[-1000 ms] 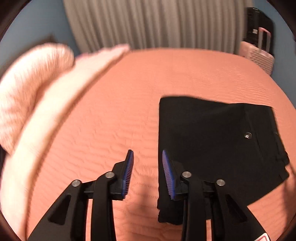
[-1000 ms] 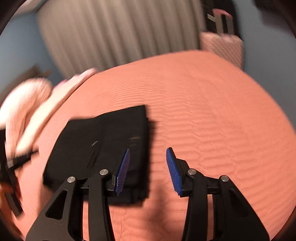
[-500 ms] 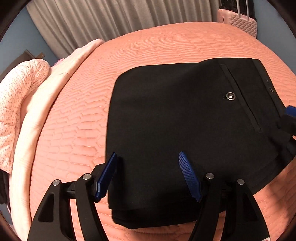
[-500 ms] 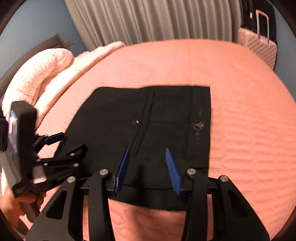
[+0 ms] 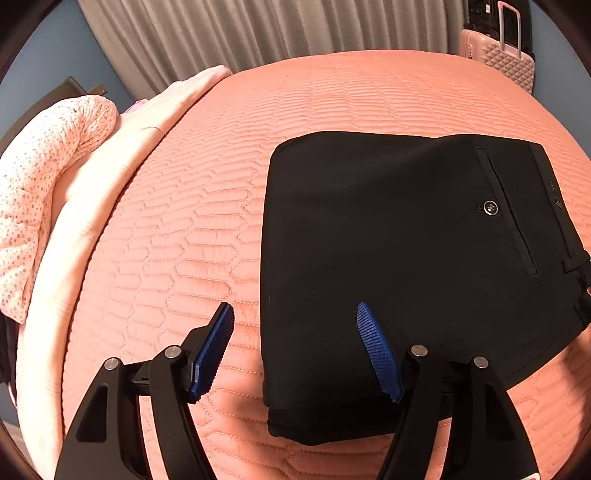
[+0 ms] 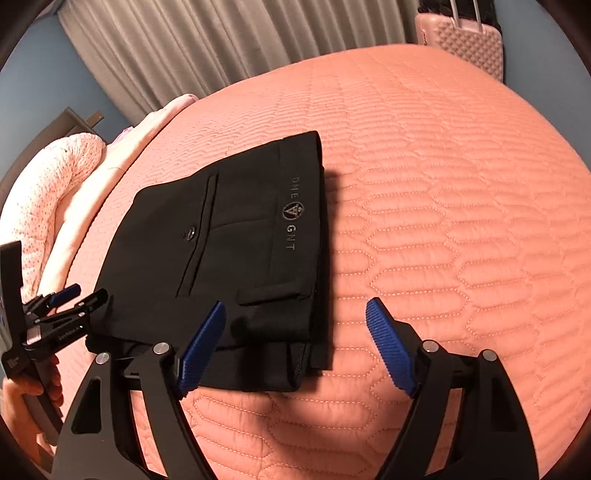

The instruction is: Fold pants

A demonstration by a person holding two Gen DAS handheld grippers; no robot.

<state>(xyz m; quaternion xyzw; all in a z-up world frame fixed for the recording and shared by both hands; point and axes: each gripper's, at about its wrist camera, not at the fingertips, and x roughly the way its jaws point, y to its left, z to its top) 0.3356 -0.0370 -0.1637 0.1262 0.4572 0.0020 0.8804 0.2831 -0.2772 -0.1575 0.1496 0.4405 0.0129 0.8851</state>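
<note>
Filling the lower part of the left wrist view, the left gripper (image 5: 295,347) stood wide open with nothing between its blue pads (image 5: 378,354). Its left pad was over the bedspread (image 5: 192,229) and its right pad over the near left part of the pants (image 5: 388,266). I could not tell if the pad touched the cloth.

At the bottom of the right wrist view, the right gripper (image 6: 295,343) was also wide open and held nothing. Its left pad was over the near right corner of the pants (image 6: 221,251), and its right pad was over the bare bedspread (image 6: 461,206).

The black pants lay folded into a compact rectangle on the salmon quilted bedspread, in the right half of the left wrist view and left of center in the right wrist view. Several layers showed at the near edge. A back pocket with a small button (image 5: 490,207) faced up, and grey lettering (image 6: 293,214) ran along the waistband. At the lower left edge of the right wrist view, the left gripper (image 6: 70,295) appeared beside the left edge of the pants, with the person's hand (image 6: 26,391) on its handle.

Farther away, a pale dotted blanket (image 5: 48,177) was at the left of both views. Grey curtains (image 5: 258,33) hung at the top, and a pink suitcase (image 5: 506,62) stood in the upper right.
</note>
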